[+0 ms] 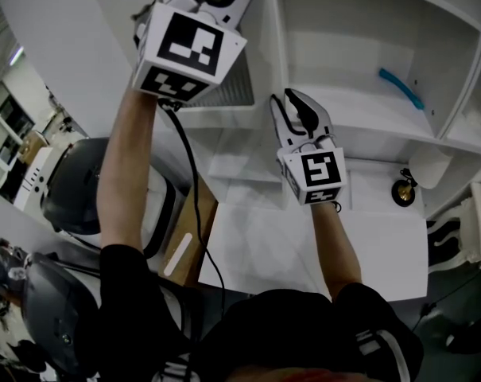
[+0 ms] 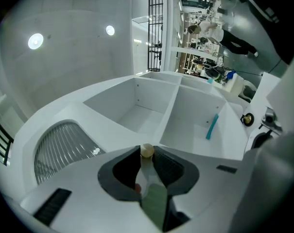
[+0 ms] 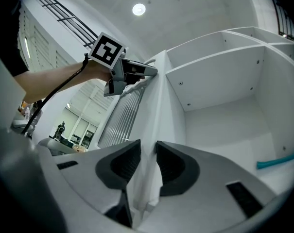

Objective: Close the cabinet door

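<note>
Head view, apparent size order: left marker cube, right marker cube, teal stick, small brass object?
1. left marker cube (nearer the camera)
2. right marker cube
3. teal stick and small brass object: alike, unranked

**Setting: a laboratory or workshop hall.** A bare concrete ceiling (image 3: 195, 13) carried round recessed lamps (image 3: 138, 8). Black metal grid racks (image 2: 155, 28) stood beside benches crowded with equipment (image 2: 200, 38). A plain white open-shelf cabinet (image 3: 219, 91) filled the foreground. Beyond it, tall windows (image 3: 83, 125) backed a distant work area with a standing person (image 3: 62, 128).
</note>
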Available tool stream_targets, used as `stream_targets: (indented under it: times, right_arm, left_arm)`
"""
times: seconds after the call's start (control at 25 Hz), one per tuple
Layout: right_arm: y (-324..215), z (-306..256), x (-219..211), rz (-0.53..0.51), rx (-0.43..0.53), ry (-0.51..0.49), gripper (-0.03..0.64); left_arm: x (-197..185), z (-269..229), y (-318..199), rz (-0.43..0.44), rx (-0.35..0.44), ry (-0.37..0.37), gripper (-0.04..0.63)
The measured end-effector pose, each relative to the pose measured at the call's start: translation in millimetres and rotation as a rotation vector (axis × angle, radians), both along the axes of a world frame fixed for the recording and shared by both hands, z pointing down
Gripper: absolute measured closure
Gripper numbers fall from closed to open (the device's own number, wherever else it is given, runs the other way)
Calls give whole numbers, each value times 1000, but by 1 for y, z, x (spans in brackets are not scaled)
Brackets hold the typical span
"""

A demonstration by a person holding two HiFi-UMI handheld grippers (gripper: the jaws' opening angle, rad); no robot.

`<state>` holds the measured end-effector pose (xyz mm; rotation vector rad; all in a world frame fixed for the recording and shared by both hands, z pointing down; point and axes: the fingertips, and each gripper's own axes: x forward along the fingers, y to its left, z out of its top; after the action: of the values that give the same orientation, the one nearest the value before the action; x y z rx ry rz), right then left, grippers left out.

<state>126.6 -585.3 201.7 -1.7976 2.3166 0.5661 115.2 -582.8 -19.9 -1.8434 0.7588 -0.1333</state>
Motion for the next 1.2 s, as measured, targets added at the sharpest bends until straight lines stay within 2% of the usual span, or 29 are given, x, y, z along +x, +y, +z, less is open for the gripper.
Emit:
stream_targets:
  times: [0.24,0.44,0.64,0.76,1.0,1.12,1.2]
  right_arm:
    - [1,2,0,-4,-10,7,509]
    - [17,8,-2,32,-39,57,489]
    - [57,36,-4,33,-66,108,489]
    - [67,53,-5,54,-107,102,489]
    - [91,93,-33,76,-189,64,489]
    - [105,106,-50,103,-207,61,491]
    - [114,116,-61,118,-227,59,521]
  left_arm:
    - [-1,1,2,14,-17,50,506]
    - [-10,7,3,67,-34,158,506]
    - [-46,53,18,143,-190,273,506]
    - [-63,82,34,217,-233,347,506]
    - [-95,166,53,231,-345,321,506]
    - [-116,208,62,250,-457,353,506]
    - [-125,244,67,261,-555,350,506]
